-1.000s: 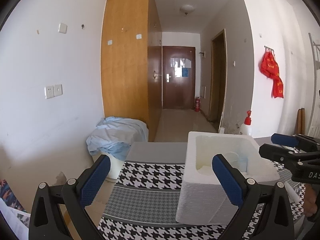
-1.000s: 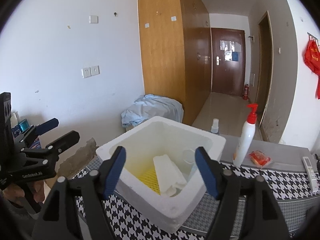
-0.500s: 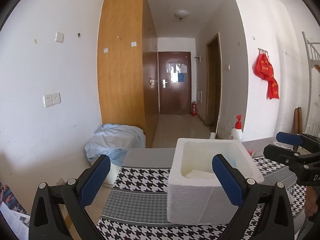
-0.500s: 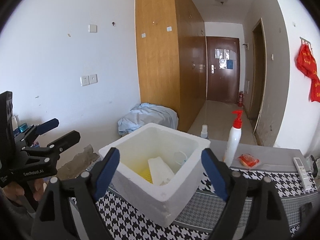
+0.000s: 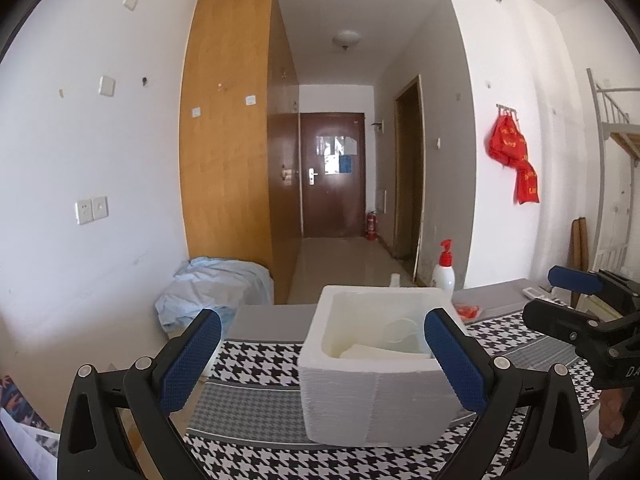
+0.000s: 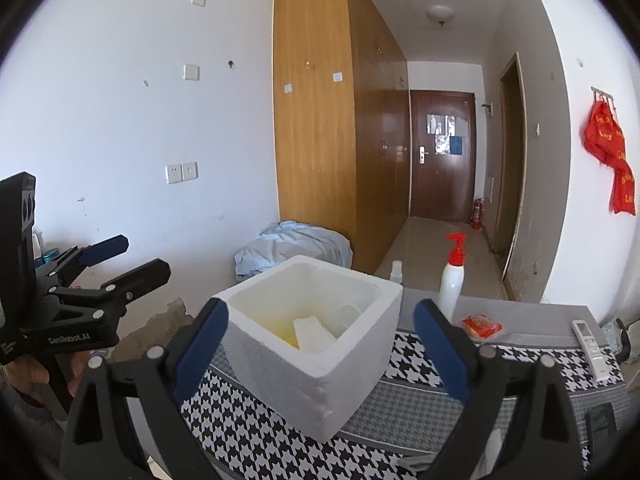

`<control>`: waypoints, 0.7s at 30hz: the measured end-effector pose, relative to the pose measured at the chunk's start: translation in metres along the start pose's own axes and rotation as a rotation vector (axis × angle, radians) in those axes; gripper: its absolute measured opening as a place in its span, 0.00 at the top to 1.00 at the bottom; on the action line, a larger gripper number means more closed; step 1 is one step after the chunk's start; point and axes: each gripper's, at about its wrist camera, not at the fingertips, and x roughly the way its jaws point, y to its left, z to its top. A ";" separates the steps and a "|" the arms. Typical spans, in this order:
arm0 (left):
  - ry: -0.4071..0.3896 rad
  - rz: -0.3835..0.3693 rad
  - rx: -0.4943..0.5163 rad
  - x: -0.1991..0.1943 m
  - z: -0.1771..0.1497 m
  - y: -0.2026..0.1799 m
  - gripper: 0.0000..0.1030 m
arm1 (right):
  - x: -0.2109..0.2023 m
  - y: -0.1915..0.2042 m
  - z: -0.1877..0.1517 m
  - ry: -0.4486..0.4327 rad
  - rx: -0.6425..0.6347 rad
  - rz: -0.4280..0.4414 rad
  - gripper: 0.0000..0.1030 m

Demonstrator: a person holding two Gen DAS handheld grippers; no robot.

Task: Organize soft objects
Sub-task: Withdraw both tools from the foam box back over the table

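While upright, white foam box (image 6: 320,344) holds pale pieces; corners chipped.

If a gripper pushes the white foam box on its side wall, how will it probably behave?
The foam box is probably very light, so it would likely slide on the houndstooth cloth. Its thick walls look stiff. The bottom corner already looks crumbled, so hard pinching may dent it.

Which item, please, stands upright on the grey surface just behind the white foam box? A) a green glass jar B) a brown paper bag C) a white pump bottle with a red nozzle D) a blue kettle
C: the white pump bottle with a red nozzle stands upright behind the white foam box, also visible in the left wrist view.
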 end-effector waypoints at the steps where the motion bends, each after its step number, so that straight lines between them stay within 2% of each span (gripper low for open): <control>1: -0.001 -0.003 0.002 -0.001 0.000 -0.001 0.01 | -0.002 0.000 0.000 -0.003 -0.002 -0.006 0.07; 21: -0.010 -0.065 0.024 -0.016 -0.003 -0.025 0.01 | -0.037 -0.008 -0.014 -0.036 -0.024 -0.079 0.06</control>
